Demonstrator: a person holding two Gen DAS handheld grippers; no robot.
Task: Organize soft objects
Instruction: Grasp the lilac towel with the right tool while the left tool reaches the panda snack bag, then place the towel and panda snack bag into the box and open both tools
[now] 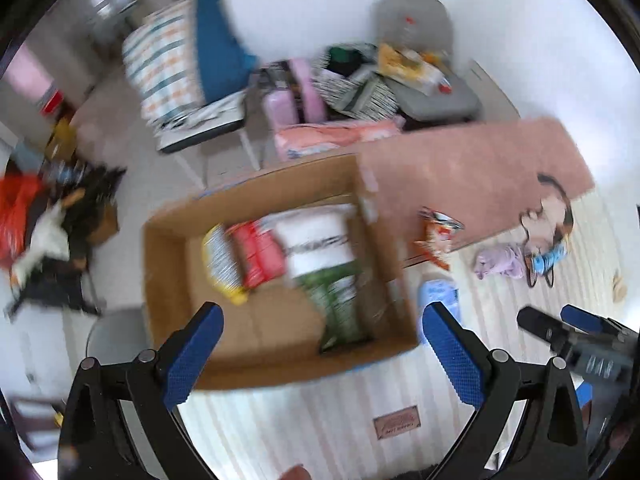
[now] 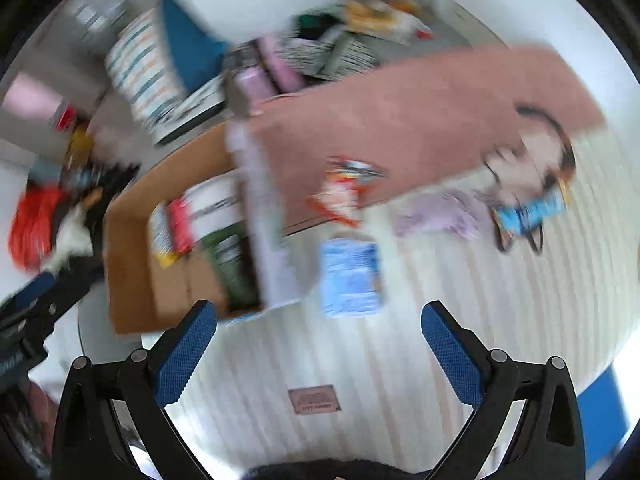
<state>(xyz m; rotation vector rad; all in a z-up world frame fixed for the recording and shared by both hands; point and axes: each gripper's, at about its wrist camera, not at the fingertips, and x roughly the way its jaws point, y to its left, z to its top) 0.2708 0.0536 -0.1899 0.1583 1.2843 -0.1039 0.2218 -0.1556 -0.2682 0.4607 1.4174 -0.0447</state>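
Holding soft packets: open brown cardboard box (image 1: 168, 248) on the cream striped bedcover (image 1: 320, 408).
Inside lie yellow, red, white and green packets (image 1: 340, 304); a blue packet (image 2: 351, 276) lies just outside. Left gripper (image 1: 320, 356) and right gripper (image 2: 319, 354) both hover spread, empty.

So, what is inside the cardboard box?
The box holds four soft packs: yellow, red, white, green. Anything under them is hidden.

We see both views bright and evenly lit. Motion blur smears everything, worst on the right. Fisheye edges curve and darken.
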